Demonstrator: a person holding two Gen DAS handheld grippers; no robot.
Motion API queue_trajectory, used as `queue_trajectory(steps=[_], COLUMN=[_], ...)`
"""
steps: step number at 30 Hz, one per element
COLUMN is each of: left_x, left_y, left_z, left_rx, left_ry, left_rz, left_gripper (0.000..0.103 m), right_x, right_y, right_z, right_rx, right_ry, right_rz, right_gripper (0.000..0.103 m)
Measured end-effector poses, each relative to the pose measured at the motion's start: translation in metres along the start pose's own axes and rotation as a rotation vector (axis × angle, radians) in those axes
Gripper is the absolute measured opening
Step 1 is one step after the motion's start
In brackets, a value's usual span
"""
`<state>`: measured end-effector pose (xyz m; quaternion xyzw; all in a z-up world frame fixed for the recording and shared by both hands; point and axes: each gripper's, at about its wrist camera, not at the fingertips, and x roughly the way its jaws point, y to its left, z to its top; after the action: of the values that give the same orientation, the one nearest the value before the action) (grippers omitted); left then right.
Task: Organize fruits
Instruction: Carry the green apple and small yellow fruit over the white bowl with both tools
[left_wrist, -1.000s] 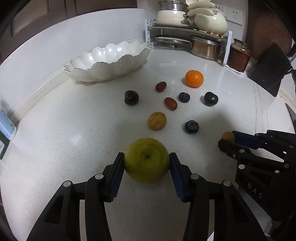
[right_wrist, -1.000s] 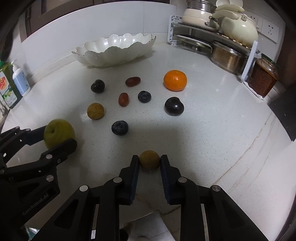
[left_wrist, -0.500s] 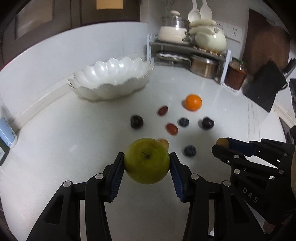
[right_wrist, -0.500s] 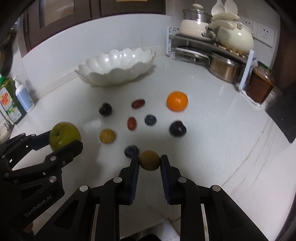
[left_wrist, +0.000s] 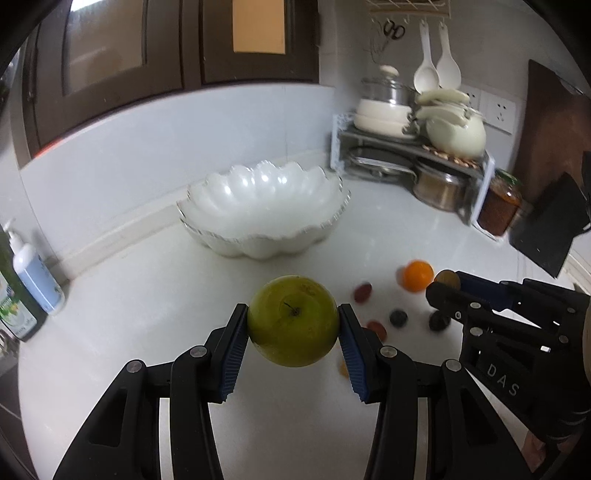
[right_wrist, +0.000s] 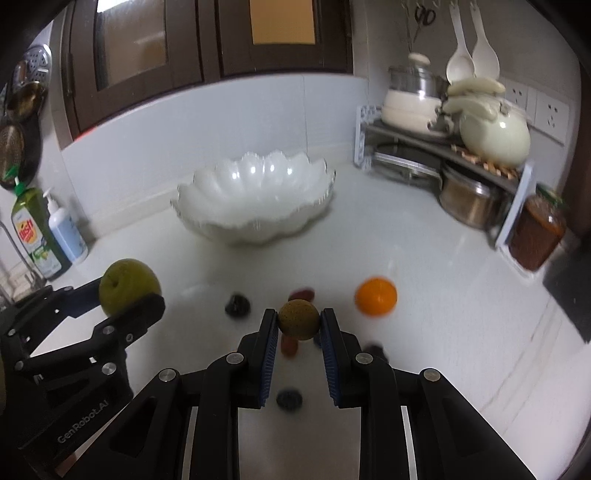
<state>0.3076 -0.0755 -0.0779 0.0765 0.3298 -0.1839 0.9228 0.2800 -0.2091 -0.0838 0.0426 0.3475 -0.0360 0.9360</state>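
Observation:
My left gripper (left_wrist: 293, 328) is shut on a green apple (left_wrist: 293, 319) and holds it in the air above the counter; the apple also shows in the right wrist view (right_wrist: 127, 286). My right gripper (right_wrist: 298, 325) is shut on a small brown round fruit (right_wrist: 298, 319), also lifted; it shows in the left wrist view (left_wrist: 447, 277). A white scalloped bowl (left_wrist: 258, 218), which looks empty, stands ahead by the back wall. An orange (right_wrist: 376, 296) and several small dark and red fruits (right_wrist: 237, 304) lie on the white counter below both grippers.
A metal rack with pots and a cream kettle (right_wrist: 493, 138) fills the back right corner, with a jar (right_wrist: 535, 236) beside it. Soap bottles (right_wrist: 64, 230) stand at the left wall. A dark board (left_wrist: 546, 229) leans at the right.
Both grippers have risen off the counter with their fruits and tilted up, so the bowl and wall cabinets have come into view.

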Motion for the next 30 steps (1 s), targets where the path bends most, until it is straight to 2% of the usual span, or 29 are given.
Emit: queue_trajectory(steps=[15, 21, 30], left_x=[0.007, 0.017, 0.032], left_y=[0.019, 0.03, 0.042], left_z=[0.05, 0.07, 0.096], left_rx=[-0.035, -0.057, -0.053], left_ry=[-0.069, -0.076, -0.066], left_rz=[0.098, 0.109, 0.122], left_gripper=[0.048, 0.048, 0.048], right_x=[0.016, 0.02, 0.042], right_y=[0.008, 0.01, 0.009], right_z=[0.062, 0.085, 0.122], right_rx=[-0.058, -0.074, -0.075], right_ry=[-0.09, -0.124, -0.12], right_rz=[0.052, 0.039, 0.046], right_gripper=[0.025, 0.025, 0.025])
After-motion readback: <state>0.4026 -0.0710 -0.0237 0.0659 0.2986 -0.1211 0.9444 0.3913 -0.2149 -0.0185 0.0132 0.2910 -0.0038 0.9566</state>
